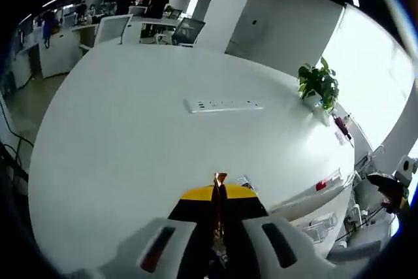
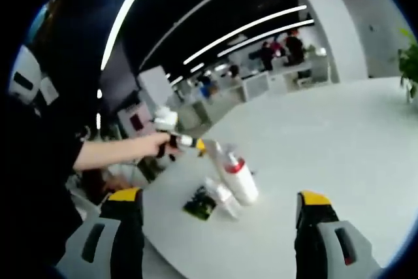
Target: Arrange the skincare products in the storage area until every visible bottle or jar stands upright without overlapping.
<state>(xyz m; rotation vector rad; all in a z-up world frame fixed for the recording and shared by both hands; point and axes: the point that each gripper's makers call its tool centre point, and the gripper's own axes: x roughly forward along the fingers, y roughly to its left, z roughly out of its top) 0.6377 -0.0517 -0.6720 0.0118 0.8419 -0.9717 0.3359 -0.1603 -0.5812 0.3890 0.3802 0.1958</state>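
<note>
My right gripper (image 2: 219,197) is open wide above the near edge of the white table (image 2: 339,142). Between its yellow-tipped fingers (image 2: 124,195) I see a white bottle with a red collar (image 2: 239,179), a clear bottle (image 2: 223,199) lying beside it, and a dark green sachet (image 2: 200,204). A person's arm (image 2: 117,151) holds the left gripper (image 2: 196,143) just beyond this group. In the left gripper view, my left gripper (image 1: 219,204) has its jaws pressed together on a thin amber-brown item (image 1: 220,181), above the table (image 1: 144,142).
A white power strip (image 1: 222,105) lies mid-table and a potted plant (image 1: 319,83) stands at its far right edge. A red-capped item (image 1: 321,185) and clear items (image 1: 320,223) lie near the right rim. Desks, chairs and people are in the background.
</note>
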